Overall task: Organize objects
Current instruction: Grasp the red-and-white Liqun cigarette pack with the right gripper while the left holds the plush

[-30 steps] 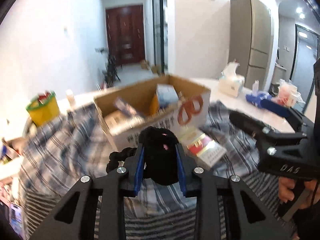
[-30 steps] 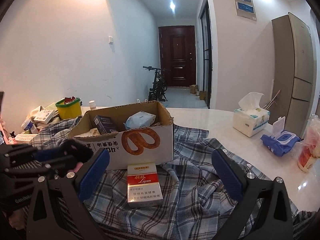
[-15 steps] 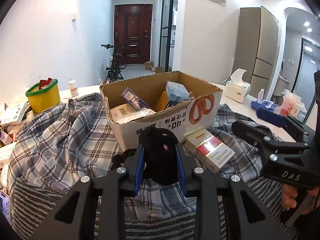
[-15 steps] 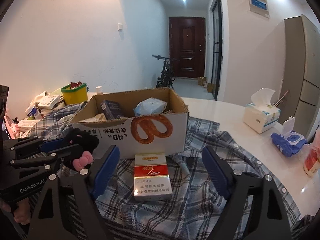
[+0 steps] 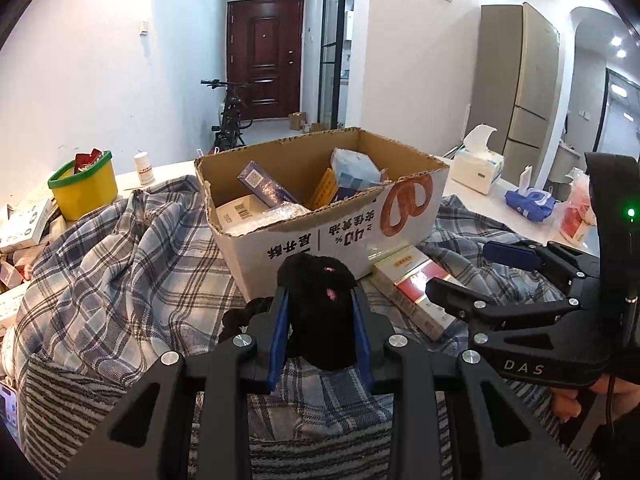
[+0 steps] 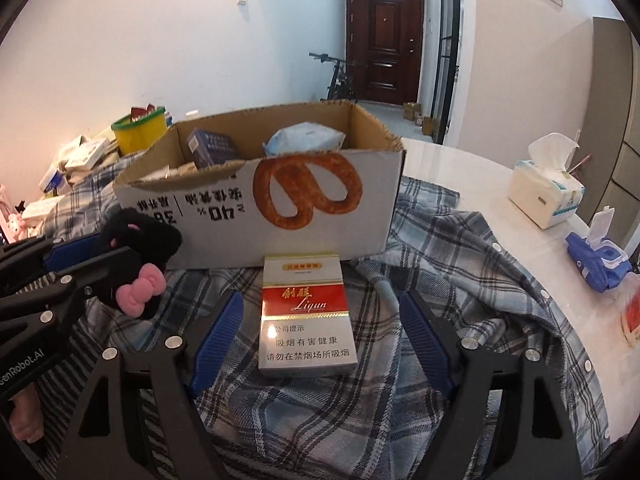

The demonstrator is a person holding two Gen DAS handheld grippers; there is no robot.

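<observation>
The left gripper [image 5: 322,320] pinches the black plush toy [image 5: 320,312]. The right gripper [image 6: 320,332] is closing around the cigarette pack [image 6: 306,312], which lies on the plaid cloth [image 6: 440,280] near the cardboard box [image 6: 280,200], not yet touching it. The smooth pack may slip, or cloth be caught.

Between the left gripper's [image 5: 320,320] blue pads, the lower half of the black plush toy [image 5: 322,308] is hidden behind the gripper's frame, so its full shape cannot be told. Ahead of it, the cardboard box [image 5: 332,236] walls cover the lower parts of the packets inside. To its right, the right gripper [image 5: 472,276] overlaps one end of the cigarette carton [image 5: 408,288]. In the right wrist view, the hand [image 6: 24,416] on the left gripper is cut off at the picture's left edge. The small boxes [image 6: 80,160] far left of the right gripper's fingers are probably medicine packs, too small to read.
</observation>
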